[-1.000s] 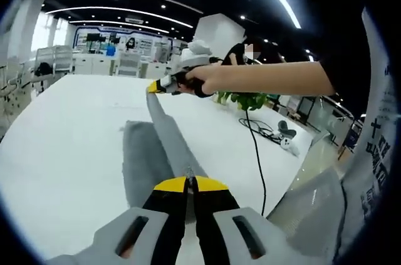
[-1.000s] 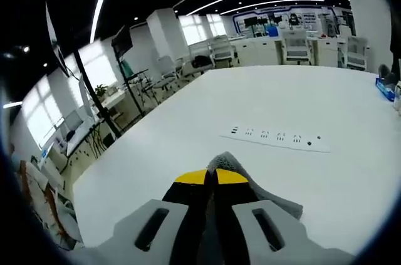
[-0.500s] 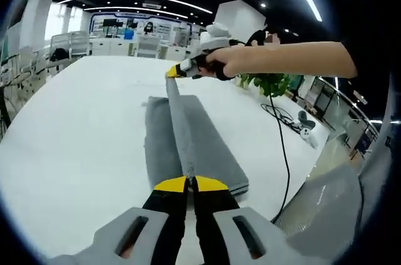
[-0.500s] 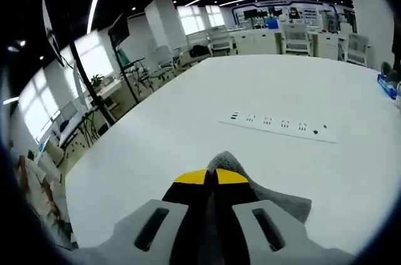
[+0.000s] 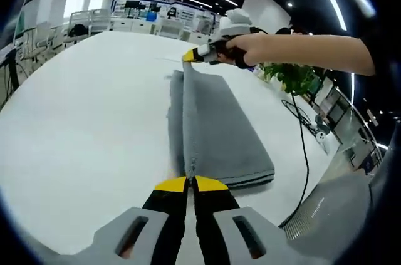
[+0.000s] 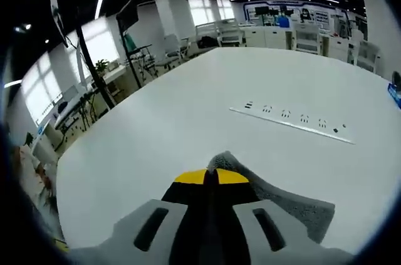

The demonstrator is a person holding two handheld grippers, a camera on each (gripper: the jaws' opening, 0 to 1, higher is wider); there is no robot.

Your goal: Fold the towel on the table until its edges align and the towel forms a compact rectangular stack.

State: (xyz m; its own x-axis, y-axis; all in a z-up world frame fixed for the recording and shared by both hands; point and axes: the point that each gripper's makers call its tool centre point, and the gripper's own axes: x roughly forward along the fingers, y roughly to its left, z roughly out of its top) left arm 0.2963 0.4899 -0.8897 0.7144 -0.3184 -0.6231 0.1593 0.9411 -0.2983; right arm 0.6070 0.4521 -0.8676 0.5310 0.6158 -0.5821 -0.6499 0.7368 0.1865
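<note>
A grey towel (image 5: 219,133) lies lengthwise on the white table (image 5: 81,127), part folded. My left gripper (image 5: 190,181) is shut on its near corner, holding the edge up as a taut ridge. At the far end the right gripper (image 5: 190,56), held by a person's hand, pinches the other corner of that edge. In the right gripper view my right gripper (image 6: 210,176) is shut on a fold of the grey towel (image 6: 288,205), which peeks out past the yellow tips and spreads to the right.
A white power strip (image 6: 291,123) lies on the table beyond the right gripper. A black cable (image 5: 303,152) hangs off the table's right edge near a green plant (image 5: 293,77). Chairs and desks stand beyond the table's far side.
Both grippers have carried the lifted towel edge across, so more of the towel now lies flat to the right of the ridge. Both stay shut on the corners.
</note>
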